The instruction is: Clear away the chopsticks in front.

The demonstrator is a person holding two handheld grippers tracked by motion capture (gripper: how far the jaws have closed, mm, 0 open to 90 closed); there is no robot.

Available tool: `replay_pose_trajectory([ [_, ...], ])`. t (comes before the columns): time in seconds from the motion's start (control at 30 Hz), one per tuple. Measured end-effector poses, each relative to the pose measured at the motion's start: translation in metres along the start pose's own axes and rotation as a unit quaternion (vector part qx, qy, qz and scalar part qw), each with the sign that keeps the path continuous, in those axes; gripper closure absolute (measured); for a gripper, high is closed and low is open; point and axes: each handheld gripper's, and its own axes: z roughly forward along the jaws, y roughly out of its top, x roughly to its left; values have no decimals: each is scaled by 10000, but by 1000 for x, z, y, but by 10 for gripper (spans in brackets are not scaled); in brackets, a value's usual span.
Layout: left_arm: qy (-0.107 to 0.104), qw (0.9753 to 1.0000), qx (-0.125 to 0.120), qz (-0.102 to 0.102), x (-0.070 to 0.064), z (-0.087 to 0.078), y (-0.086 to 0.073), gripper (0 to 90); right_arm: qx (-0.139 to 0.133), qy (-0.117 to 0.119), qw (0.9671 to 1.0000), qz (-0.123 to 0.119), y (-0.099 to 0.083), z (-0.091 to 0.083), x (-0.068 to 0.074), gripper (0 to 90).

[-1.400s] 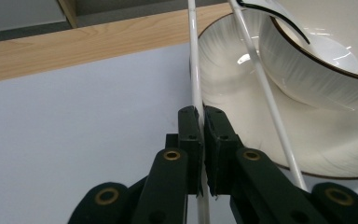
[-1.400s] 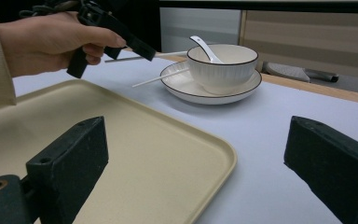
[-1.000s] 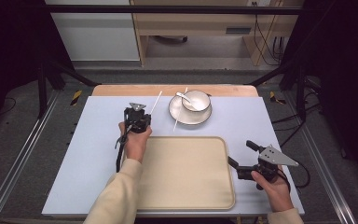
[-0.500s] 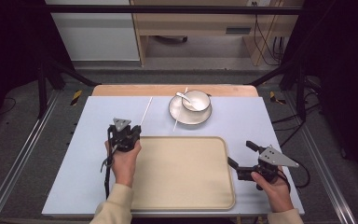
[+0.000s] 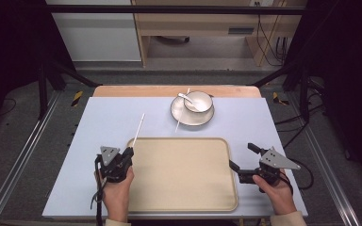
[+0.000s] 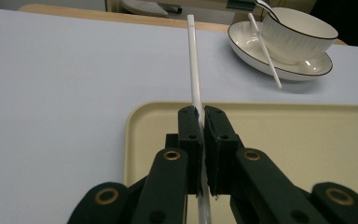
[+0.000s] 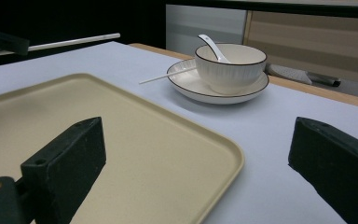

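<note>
My left gripper is shut on a white chopstick and holds it over the near-left corner of the beige tray. The stick points away toward the back of the table. A second white chopstick leans on the plate under a white bowl with a spoon. My right gripper is open beside the tray's right edge, with nothing between its jaws.
A pale blue mat covers the table, with a wooden strip at its far edge. Metal frame rails run along both sides. A cabinet and shelf stand beyond the table.
My left gripper has drawn back toward the near side and left, carrying the chopstick from beside the plate to the tray's near-left corner. The right gripper has stayed in place.
</note>
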Motion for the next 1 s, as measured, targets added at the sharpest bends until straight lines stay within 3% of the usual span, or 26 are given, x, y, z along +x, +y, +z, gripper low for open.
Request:
replay_pose_trajectory([
  [0.27,42,9999,-58,-153,-5,-24,-25,858,12,46,10000,-36,0,1,1,44],
  [0.47,200,9995,-12,-251,-5,-42,-43,858,7,54,10000,-11,0,1,1,44],
  [0.6,268,9992,-8,-279,-7,-46,-49,858,9,67,10000,0,0,1,3,45],
  [0.63,411,9988,-8,-278,-8,-48,-53,858,17,64,10000,-6,0,1,3,45],
  [1.0,516,9982,200,-245,-10,-44,-68,858,33,94,10000,4,-1,2,3,44],
])
